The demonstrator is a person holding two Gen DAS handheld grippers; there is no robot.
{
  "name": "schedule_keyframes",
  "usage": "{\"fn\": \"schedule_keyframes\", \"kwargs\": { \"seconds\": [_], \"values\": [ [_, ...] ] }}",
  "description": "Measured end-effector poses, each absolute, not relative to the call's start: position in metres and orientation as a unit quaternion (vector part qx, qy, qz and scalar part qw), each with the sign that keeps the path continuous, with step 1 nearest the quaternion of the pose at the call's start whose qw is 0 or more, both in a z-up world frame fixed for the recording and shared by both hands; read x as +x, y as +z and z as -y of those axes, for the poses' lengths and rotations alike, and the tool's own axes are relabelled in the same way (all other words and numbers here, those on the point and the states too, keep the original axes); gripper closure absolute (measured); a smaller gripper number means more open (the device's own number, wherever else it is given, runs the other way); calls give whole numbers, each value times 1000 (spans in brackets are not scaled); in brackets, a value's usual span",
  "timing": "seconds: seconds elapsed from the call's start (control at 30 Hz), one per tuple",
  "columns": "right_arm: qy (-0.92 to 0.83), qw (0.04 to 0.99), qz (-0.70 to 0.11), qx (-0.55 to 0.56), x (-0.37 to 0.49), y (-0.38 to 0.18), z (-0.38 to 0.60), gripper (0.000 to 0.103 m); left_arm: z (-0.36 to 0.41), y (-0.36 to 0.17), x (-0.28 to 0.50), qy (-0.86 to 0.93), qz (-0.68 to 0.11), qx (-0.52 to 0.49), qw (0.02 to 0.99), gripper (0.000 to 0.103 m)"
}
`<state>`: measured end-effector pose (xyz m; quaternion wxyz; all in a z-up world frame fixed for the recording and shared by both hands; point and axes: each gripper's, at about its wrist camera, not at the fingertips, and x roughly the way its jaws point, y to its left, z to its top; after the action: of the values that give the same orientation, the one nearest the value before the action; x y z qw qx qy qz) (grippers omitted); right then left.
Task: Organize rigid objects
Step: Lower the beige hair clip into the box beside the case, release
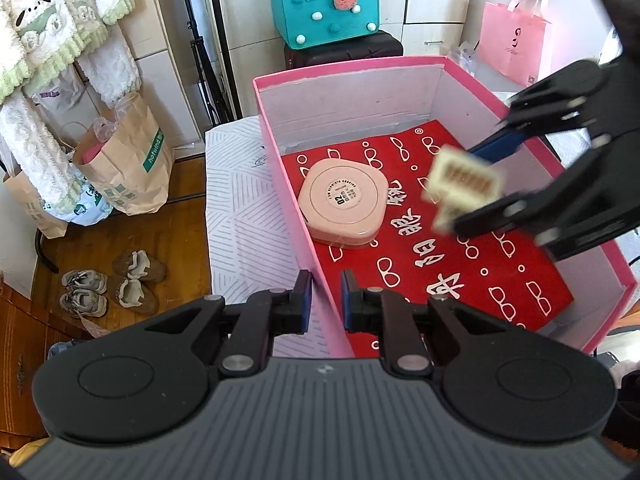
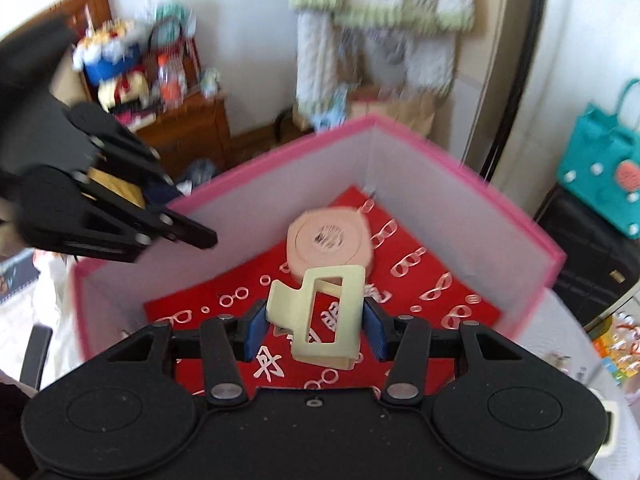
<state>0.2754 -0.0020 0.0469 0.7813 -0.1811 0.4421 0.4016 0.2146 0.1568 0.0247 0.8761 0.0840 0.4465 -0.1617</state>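
Right gripper (image 2: pixel 314 326): blue pads (image 2: pixel 256 330) closed against both sides of cream hair claw clip (image 2: pixel 320 314), clip held raised over red patterned liner (image 2: pixel 432 280) of pink box (image 2: pixel 520 216), not touching it. Same clip seen from left wrist view (image 1: pixel 460 184), blurred, teeth facing camera, between right gripper's fingers (image 1: pixel 494 146), above right half of box interior. Right gripper (image 1: pixel 476 184) enters over box's right wall.

Left gripper (image 1: pixel 324 300): jaws parted by a narrow gap, nothing held. Pads (image 1: pixel 306 300) straddling near-left wall of pink box (image 1: pixel 304 248), one outside, one inside; contact with wall cannot be told. Seen from right wrist view, left gripper (image 2: pixel 188 232) blurred at box's left rim; state not readable there.

Inside box: pink rounded-square compact case (image 1: pixel 345 208) lying flat on red patterned liner (image 1: pixel 460 280), near left wall, label upward. Same case in right wrist view (image 2: pixel 328 242), just beyond held clip, toward far corner. Liner covers box floor; white glasses motifs and characters printed on it.

Box rests on white patterned cloth (image 1: pixel 240 208).

Surroundings, left wrist view: brown paper bag (image 1: pixel 132 168) on wooden floor (image 1: pixel 132 236), shoes (image 1: pixel 108 288) nearby, fluffy hanging garments (image 1: pixel 48 40) at left, teal felt bag (image 1: pixel 326 6) on dark case beyond box, pink shopping bag (image 1: pixel 514 40) hanging at right.
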Motion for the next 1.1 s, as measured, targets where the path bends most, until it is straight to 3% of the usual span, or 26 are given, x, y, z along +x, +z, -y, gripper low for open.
{"fn": "schedule_keyframes", "kwargs": {
  "seconds": [0.57, 0.73, 0.9, 1.1],
  "values": [
    [336, 756, -505, -245, 314, 12, -38, 50, -161, 23, 214, -176, -440, 78, 877, 88],
    [317, 779, -478, -255, 317, 14, -35, 50, -162, 23, 214, -175, -441, 76, 877, 88],
    [349, 787, -472, -192, 315, 36, -10, 42, -163, 23, 214, -174, -441, 73, 877, 88],
    [358, 818, -437, -109, 290, 81, 47, 42, -162, 24, 215, -172, -444, 72, 876, 88]
  ]
}}
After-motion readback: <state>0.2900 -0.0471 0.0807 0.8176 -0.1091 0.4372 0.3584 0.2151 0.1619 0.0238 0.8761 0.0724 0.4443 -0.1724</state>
